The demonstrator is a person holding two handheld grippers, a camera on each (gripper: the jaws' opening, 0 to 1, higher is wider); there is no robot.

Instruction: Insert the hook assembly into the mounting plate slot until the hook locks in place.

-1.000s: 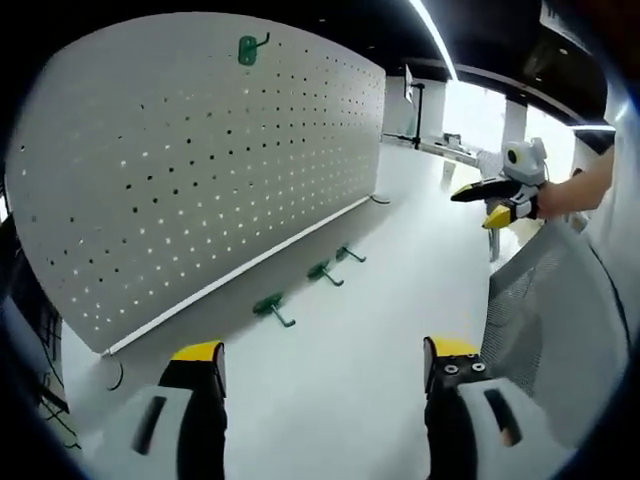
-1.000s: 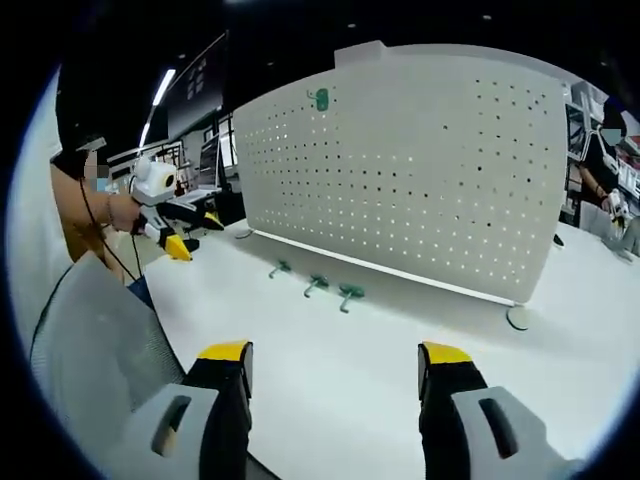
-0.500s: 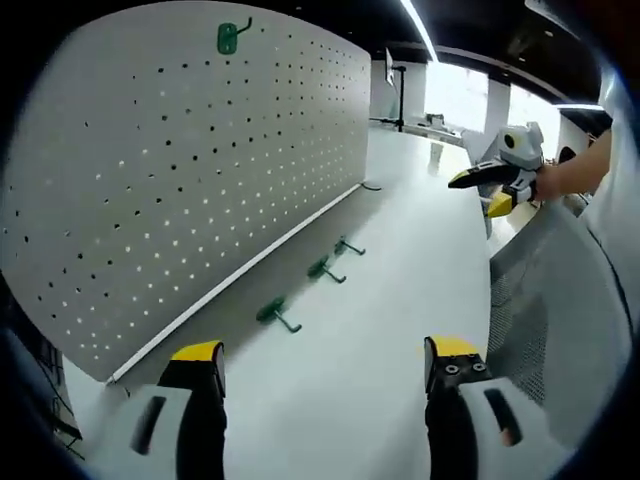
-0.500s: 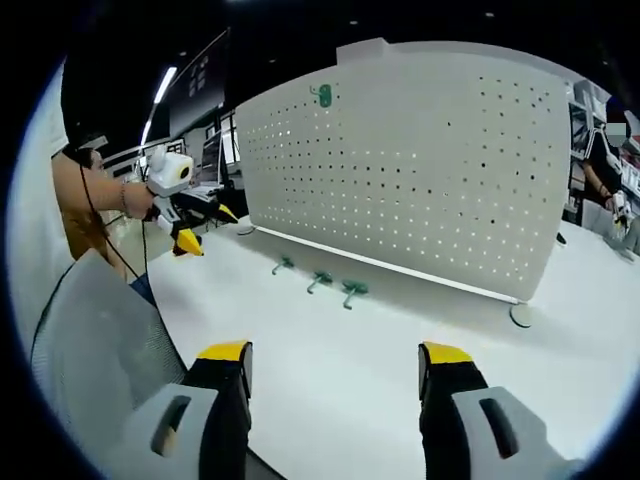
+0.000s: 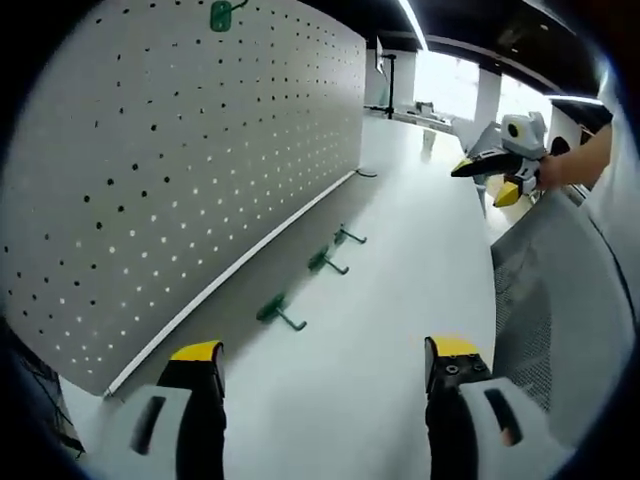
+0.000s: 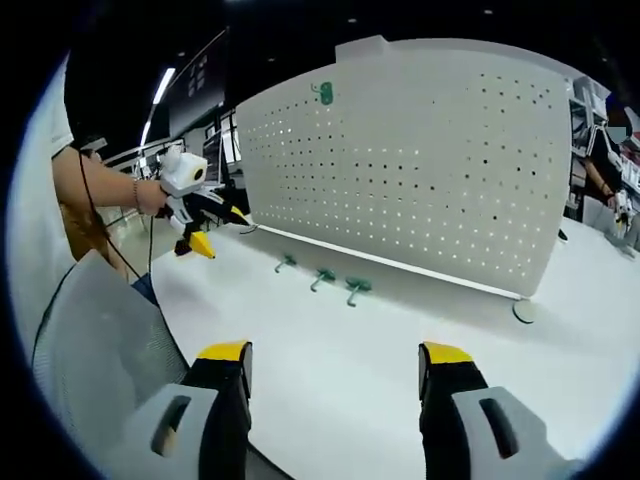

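Note:
A white pegboard (image 5: 170,160) stands upright on the white table (image 5: 400,300), with one green hook (image 5: 221,14) mounted near its top edge. Three loose green hooks (image 5: 278,312) (image 5: 325,262) (image 5: 347,236) lie in a row on the table along the board's foot. My left gripper (image 5: 325,365) is open and empty, well short of the nearest hook. In the right gripper view the pegboard (image 6: 420,170), the mounted hook (image 6: 322,93) and the loose hooks (image 6: 286,263) (image 6: 322,277) (image 6: 356,287) sit ahead of my open, empty right gripper (image 6: 335,365). The left gripper (image 6: 215,228) hovers left of them.
A grey mesh chair back (image 5: 560,300) (image 6: 90,340) stands close to the table's near edge. The right gripper (image 5: 487,178) shows far right in the left gripper view, held by a hand. A round board foot (image 6: 525,312) rests on the table. A person (image 6: 600,160) stands at far right.
The left gripper has moved forward toward the pegboard and the row of hooks. The right gripper has barely moved. Both stay open and the hooks lie where they were.

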